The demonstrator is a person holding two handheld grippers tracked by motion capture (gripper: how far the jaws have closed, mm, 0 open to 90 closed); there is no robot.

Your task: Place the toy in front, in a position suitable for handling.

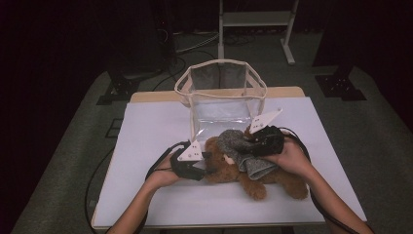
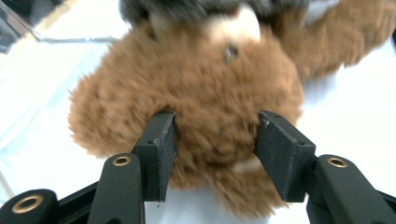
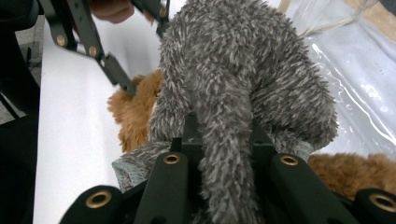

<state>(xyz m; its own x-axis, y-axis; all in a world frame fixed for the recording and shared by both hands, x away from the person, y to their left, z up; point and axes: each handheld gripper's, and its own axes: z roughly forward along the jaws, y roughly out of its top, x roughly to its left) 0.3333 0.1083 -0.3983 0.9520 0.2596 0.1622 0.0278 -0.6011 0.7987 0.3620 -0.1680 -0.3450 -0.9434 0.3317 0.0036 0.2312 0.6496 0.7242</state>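
White table margins surround bear, seemingly unobstructed.

A clear plastic bag with cream-coloured trim stands upright and open at the far middle of the tabletop; its transparent wall is also visible in the right gripper view. The tabletop is covered by a white sheet, with a bare wooden strip exposed along the far edge. Beyond the tabletop, on the grey floor, stand a pale metal frame and black stand feet. Dark cables lie near the frame.
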